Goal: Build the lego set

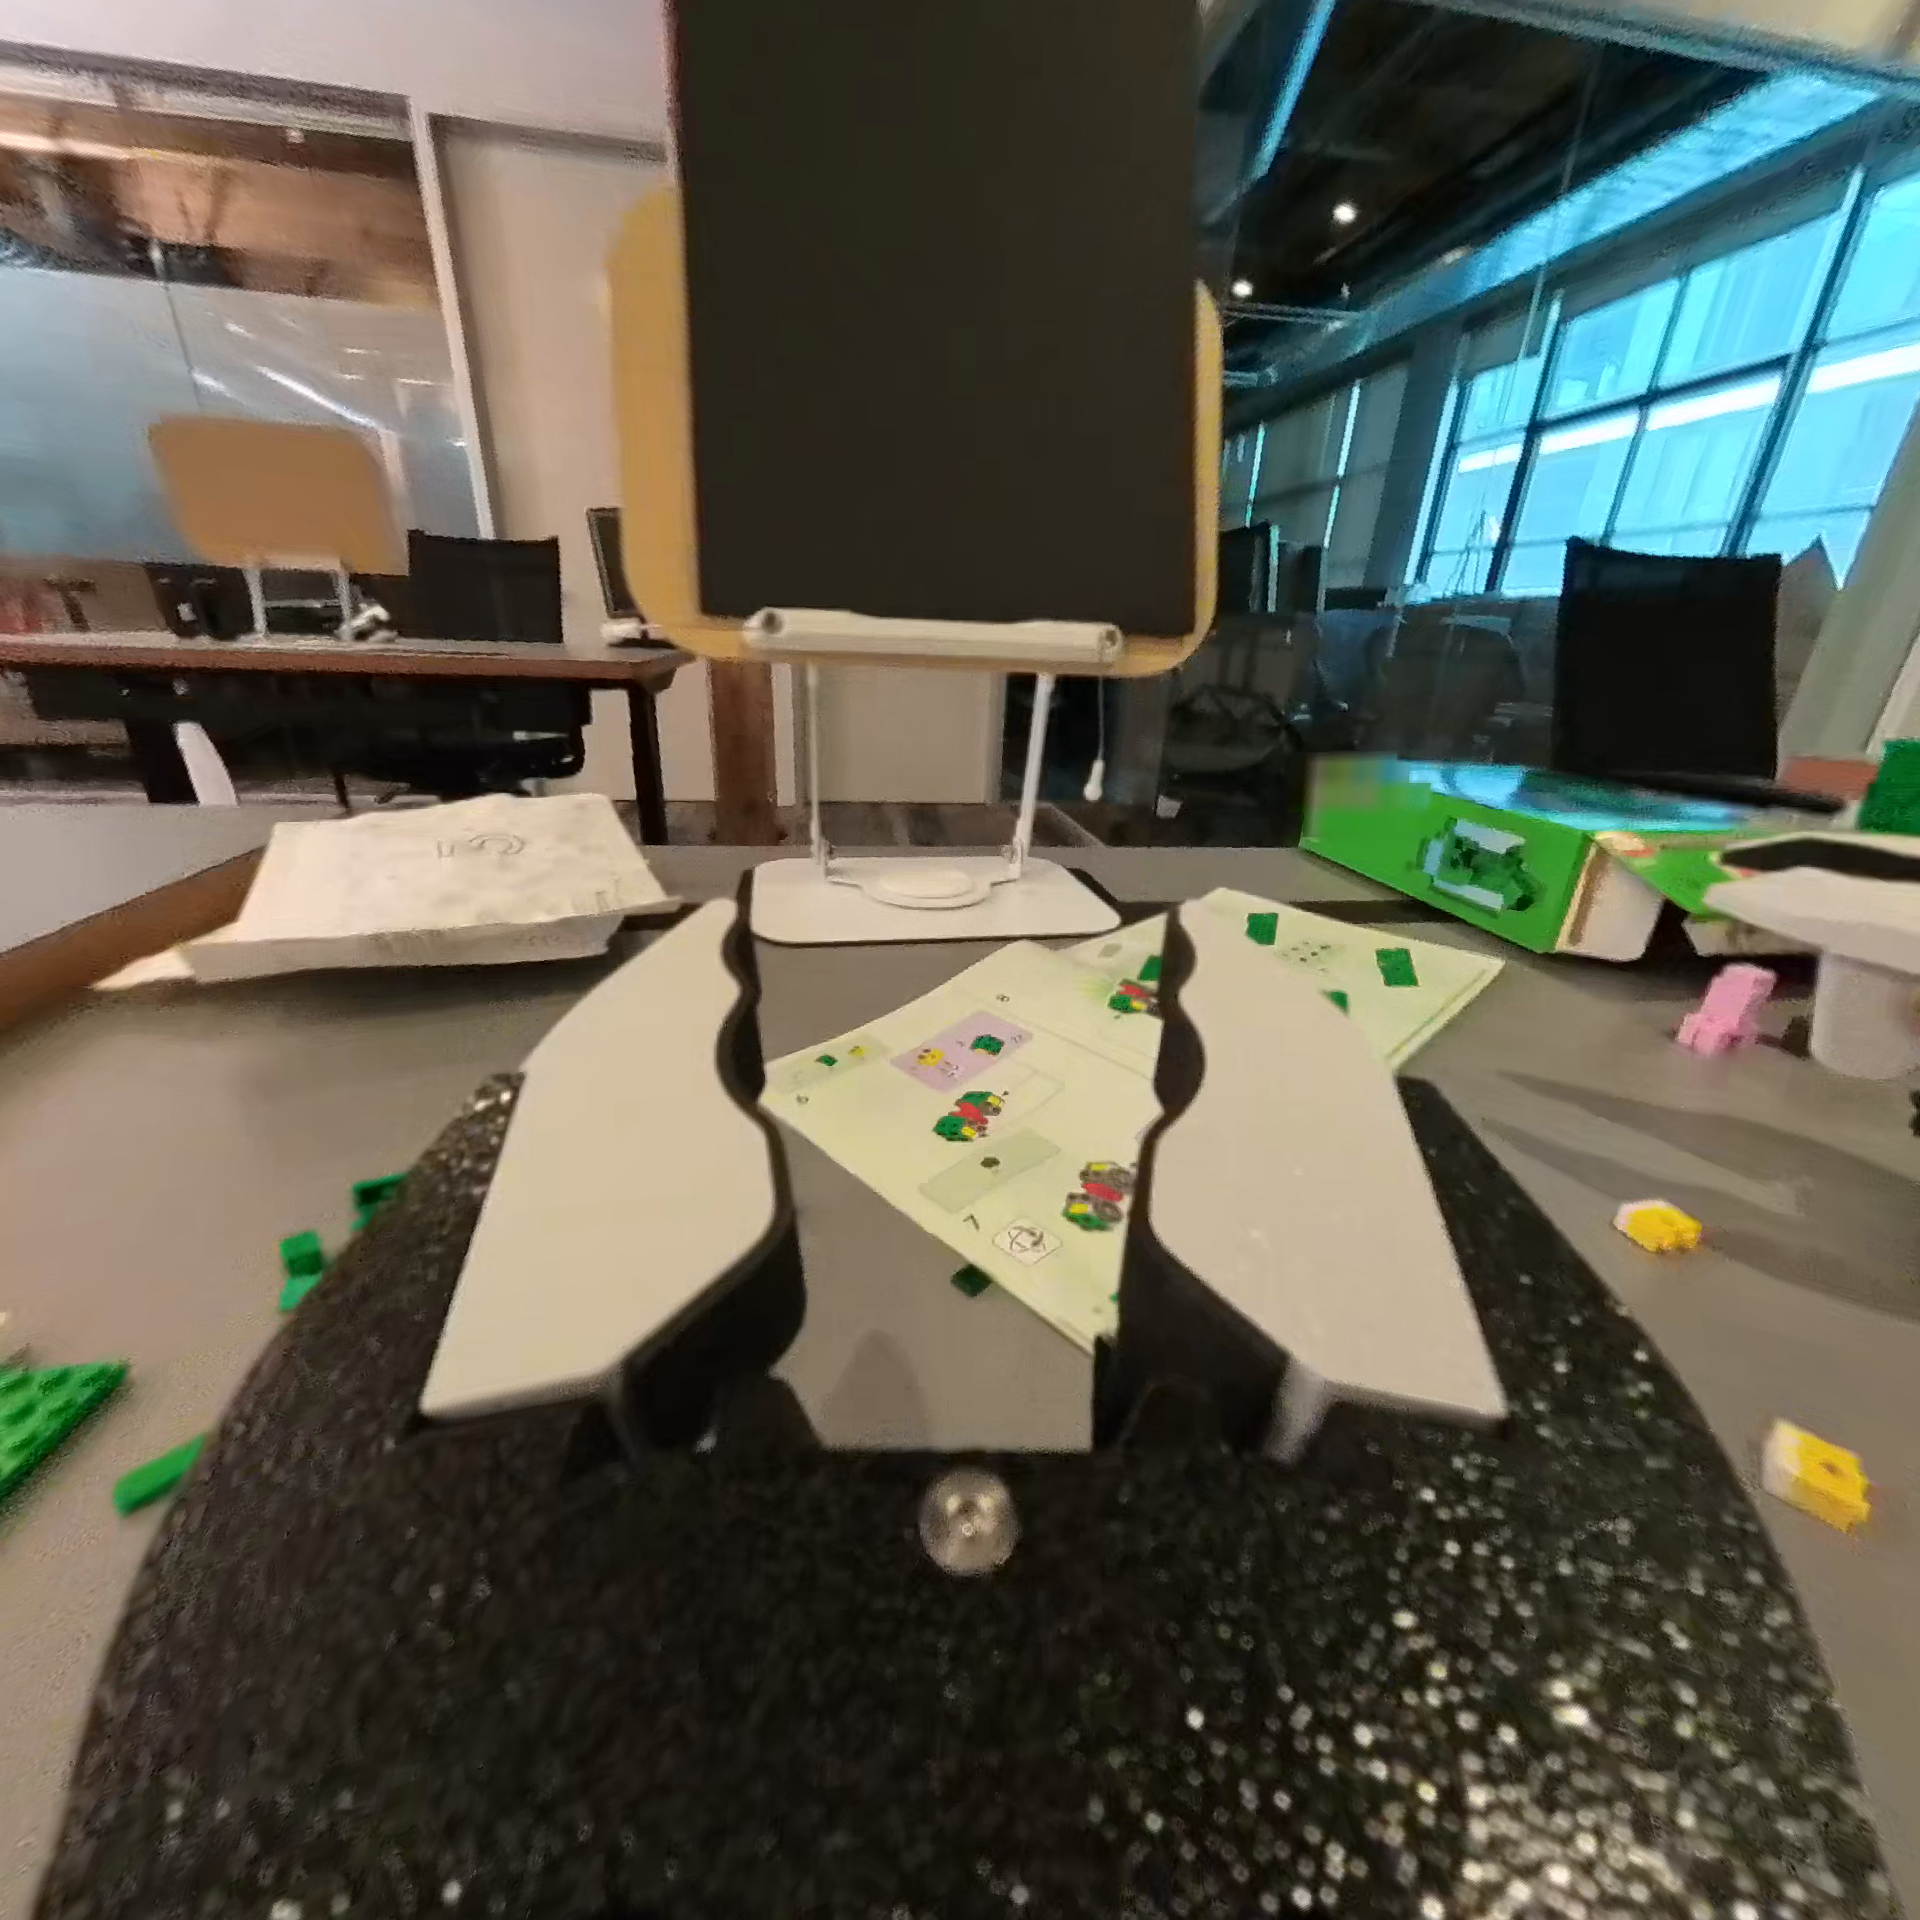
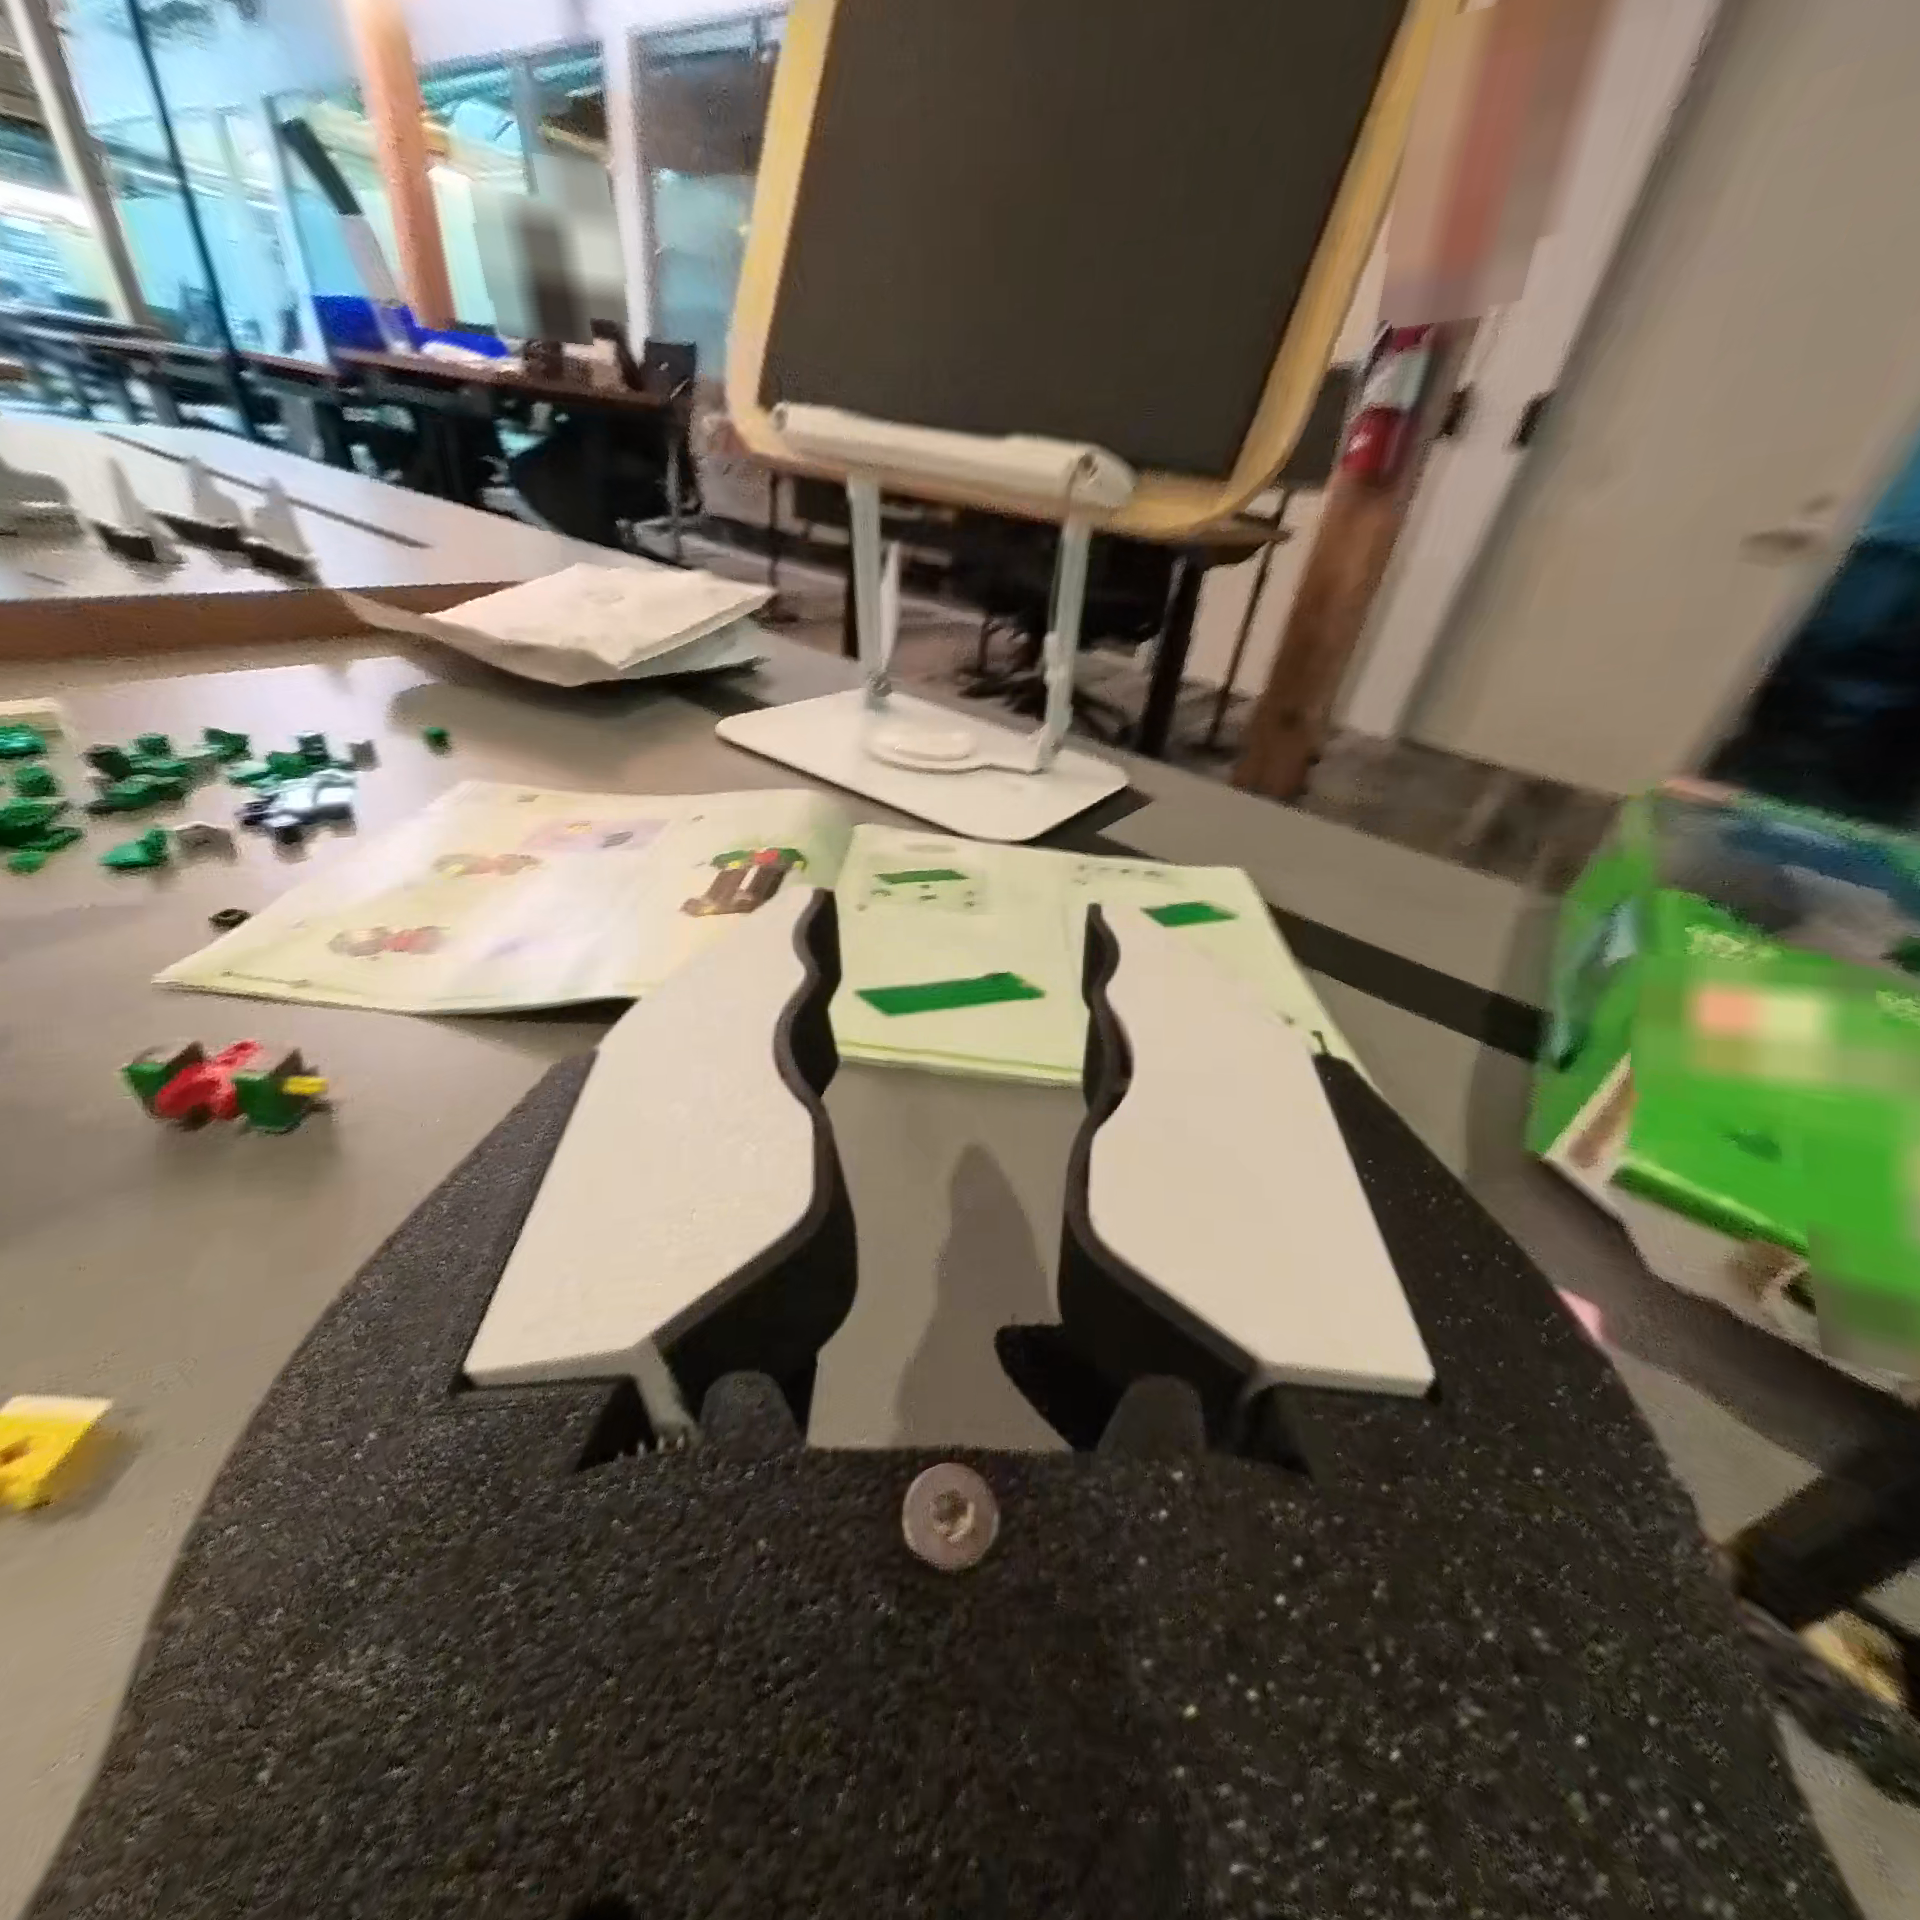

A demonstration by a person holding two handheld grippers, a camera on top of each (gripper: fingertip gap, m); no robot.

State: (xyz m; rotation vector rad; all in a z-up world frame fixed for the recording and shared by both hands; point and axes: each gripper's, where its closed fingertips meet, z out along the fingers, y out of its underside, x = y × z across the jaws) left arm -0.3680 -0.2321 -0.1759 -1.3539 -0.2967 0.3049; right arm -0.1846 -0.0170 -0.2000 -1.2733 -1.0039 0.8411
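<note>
Lying open on the grey table (image 1: 208,1122), the instruction booklet (image 1: 966,1122) is seen between the fingers of the left gripper (image 1: 961,925), whose jaws are held apart with nothing between them. The same booklet (image 2: 540,894) is seen in the right wrist view, where the right gripper (image 2: 961,914) is likewise held with its jaws apart and empty above the booklet's near edge. A dark tablet (image 1: 935,312) is propped on a white stand (image 1: 925,894) just behind the booklet. A crumpled white paper bag (image 1: 426,883) is seen to the left of the stand. A green Lego box (image 1: 1475,847) is lying at the right of the table, and a small pink build (image 1: 1720,1008) is found in front of it. Loose green bricks (image 2: 135,784) are scattered at the left of the table, well apart from both grippers. A green baseplate (image 1: 42,1423) is cut off by the left edge of the left wrist view. A small green and red assembly (image 2: 223,1086) is placed near the booklet's left corner. Yellow pieces (image 1: 1818,1475) are seen at the right in the left wrist view, and one yellow brick (image 2: 47,1444) is seen at the left edge of the right wrist view. Both views are blurred towards the edges.
</note>
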